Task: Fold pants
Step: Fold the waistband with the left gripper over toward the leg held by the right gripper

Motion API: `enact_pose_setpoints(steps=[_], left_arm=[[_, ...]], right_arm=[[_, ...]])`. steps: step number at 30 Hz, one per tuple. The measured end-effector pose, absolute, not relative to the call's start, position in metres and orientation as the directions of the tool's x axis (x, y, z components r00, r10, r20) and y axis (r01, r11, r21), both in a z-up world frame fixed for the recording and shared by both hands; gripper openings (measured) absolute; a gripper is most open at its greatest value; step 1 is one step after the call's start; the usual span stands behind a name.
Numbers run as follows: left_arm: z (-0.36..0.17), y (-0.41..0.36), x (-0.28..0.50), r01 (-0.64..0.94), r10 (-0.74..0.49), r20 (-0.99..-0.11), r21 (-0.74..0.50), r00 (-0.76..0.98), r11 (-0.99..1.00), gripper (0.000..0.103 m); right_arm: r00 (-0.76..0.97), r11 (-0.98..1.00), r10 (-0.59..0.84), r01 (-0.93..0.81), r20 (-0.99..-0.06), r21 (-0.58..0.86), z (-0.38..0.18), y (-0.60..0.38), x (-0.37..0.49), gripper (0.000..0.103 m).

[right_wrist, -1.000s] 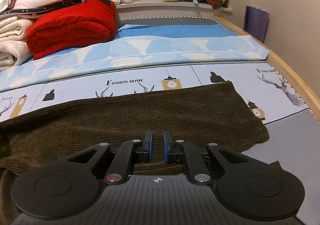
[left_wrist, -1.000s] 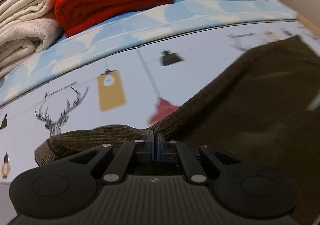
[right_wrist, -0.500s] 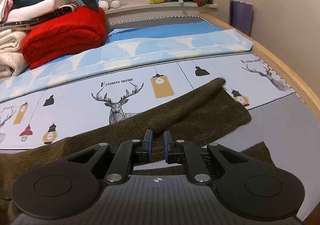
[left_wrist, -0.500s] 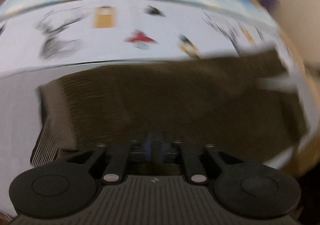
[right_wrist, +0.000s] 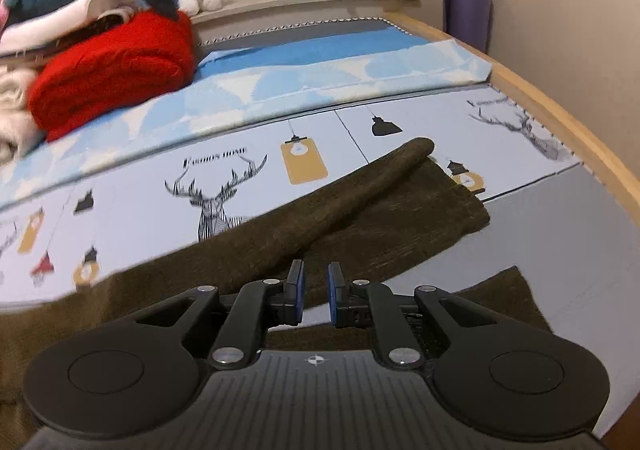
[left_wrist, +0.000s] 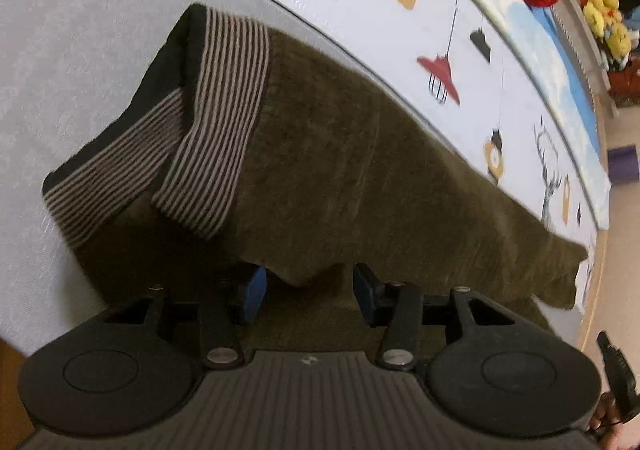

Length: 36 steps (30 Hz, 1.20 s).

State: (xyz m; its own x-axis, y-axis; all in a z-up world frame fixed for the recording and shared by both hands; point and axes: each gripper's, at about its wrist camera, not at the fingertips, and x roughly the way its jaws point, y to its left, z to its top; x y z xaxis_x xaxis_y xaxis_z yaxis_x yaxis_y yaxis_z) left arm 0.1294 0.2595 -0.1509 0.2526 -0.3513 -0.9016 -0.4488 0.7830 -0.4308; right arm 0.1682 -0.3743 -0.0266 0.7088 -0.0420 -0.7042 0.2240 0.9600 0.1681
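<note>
Pants: your olive-brown corduroy pants (left_wrist: 360, 169) lie folded lengthwise on the bed sheet (left_wrist: 100, 29), running from the left-centre of the left wrist view to its right edge.
Waistband: the striped waistband (left_wrist: 216, 121) sits at the upper left of that view, turned back so its dark lining shows.
Left gripper: your left gripper (left_wrist: 306, 290) points steeply down at the pants' near edge; its jaws have just been opening and now stand well apart, with a fold of cloth dipping between the blue pads but not pinched.
Right gripper: your right gripper (right_wrist: 314, 296) has its jaws nearly together, a narrow gap between the pads; the pants' edge lies at that gap, but whether the pads pinch it cannot be told.
Leg ends: in the right wrist view the pants (right_wrist: 360, 209) reach the centre right, the upper leg rolled over the lower.
Background: a red blanket (right_wrist: 116, 69) sits upper left.
</note>
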Motion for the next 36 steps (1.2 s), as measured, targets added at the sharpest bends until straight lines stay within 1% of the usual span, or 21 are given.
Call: enact_pose_setpoints(steps=[2,3,4,5,6,7,10,14,17,19,23,25,26,28,29,30,32,34,36], left_arm=[[-0.149,0.264,0.135,-0.473,-0.334,-0.902,-0.428,0.273,0.77,0.052],[-0.149,0.267,0.135,-0.492,-0.317,-0.905,-0.422,0.285,0.761,0.05],[-0.147,0.271,0.135,-0.511,-0.305,-0.904,-0.422,0.298,0.749,0.048],[-0.142,0.275,0.134,-0.528,-0.296,-0.901,-0.428,0.319,0.733,0.044],[-0.137,0.278,0.134,-0.539,-0.276,-0.898,-0.429,0.344,0.725,0.036],[-0.131,0.279,0.134,-0.538,-0.253,-0.894,-0.428,0.369,0.726,0.035],[-0.114,0.277,0.137,-0.52,-0.203,-0.876,-0.431,0.438,0.737,0.035],[-0.109,0.279,0.143,-0.532,-0.203,-0.862,-0.454,0.464,0.715,0.035],[-0.115,0.282,0.149,-0.557,-0.209,-0.878,-0.44,0.43,0.704,0.036],[-0.12,0.283,0.153,-0.57,-0.213,-0.89,-0.426,0.403,0.703,0.038],[-0.134,0.279,0.164,-0.58,-0.211,-0.914,-0.385,0.346,0.718,0.038],[-0.139,0.281,0.165,-0.594,-0.216,-0.92,-0.378,0.327,0.71,0.038],[-0.141,0.282,0.166,-0.598,-0.22,-0.922,-0.376,0.32,0.707,0.038],[-0.143,0.283,0.167,-0.602,-0.222,-0.923,-0.375,0.315,0.705,0.038],[-0.143,0.283,0.167,-0.601,-0.221,-0.924,-0.372,0.312,0.707,0.038],[-0.142,0.282,0.168,-0.598,-0.217,-0.926,-0.368,0.31,0.713,0.037],[-0.14,0.278,0.169,-0.581,-0.2,-0.932,-0.346,0.302,0.736,0.033],[-0.137,0.273,0.17,-0.559,-0.161,-0.944,-0.302,0.287,0.772,0.013],[-0.133,0.271,0.167,-0.542,-0.153,-0.944,-0.295,0.292,0.787,0.01]], right_arm=[[0.706,0.941,-0.017,0.251,-0.708,0.228,-0.032,-0.383,0.177,0.013],[0.706,0.93,-0.008,0.266,-0.708,0.255,-0.034,-0.386,0.181,0.013],[0.706,0.916,0.002,0.283,-0.708,0.285,-0.038,-0.391,0.186,0.018],[0.706,0.903,0.011,0.297,-0.708,0.31,-0.042,-0.394,0.191,0.024],[0.705,0.891,0.018,0.31,-0.709,0.331,-0.046,-0.398,0.197,0.025],[0.702,0.882,0.024,0.32,-0.711,0.346,-0.051,-0.4,0.203,0.026],[0.685,0.855,0.042,0.352,-0.727,0.382,-0.07,-0.407,0.224,0.026],[0.661,0.8,0.084,0.402,-0.746,0.446,-0.1,-0.415,0.252,0.026],[0.65,0.756,0.106,0.439,-0.753,0.485,-0.119,-0.419,0.27,0.026],[0.64,0.734,0.116,0.459,-0.759,0.5,-0.131,-0.418,0.281,0.029],[0.613,0.715,0.151,0.474,-0.776,0.514,-0.151,-0.41,0.299,0.031],[0.606,0.705,0.16,0.482,-0.779,0.52,-0.158,-0.406,0.303,0.032],[0.606,0.699,0.161,0.487,-0.779,0.524,-0.16,-0.405,0.304,0.035],[0.609,0.689,0.158,0.496,-0.777,0.529,-0.16,-0.405,0.305,0.035],[0.611,0.685,0.157,0.499,-0.776,0.531,-0.159,-0.405,0.304,0.033],[0.615,0.683,0.158,0.497,-0.772,0.535,-0.158,-0.405,0.304,0.029],[0.63,0.693,0.154,0.479,-0.761,0.538,-0.151,-0.404,0.301,0.008],[0.651,0.703,0.147,0.461,-0.745,0.541,-0.141,-0.404,0.295,0.005],[0.669,0.71,0.144,0.444,-0.729,0.547,-0.129,-0.404,0.287,0.004]])
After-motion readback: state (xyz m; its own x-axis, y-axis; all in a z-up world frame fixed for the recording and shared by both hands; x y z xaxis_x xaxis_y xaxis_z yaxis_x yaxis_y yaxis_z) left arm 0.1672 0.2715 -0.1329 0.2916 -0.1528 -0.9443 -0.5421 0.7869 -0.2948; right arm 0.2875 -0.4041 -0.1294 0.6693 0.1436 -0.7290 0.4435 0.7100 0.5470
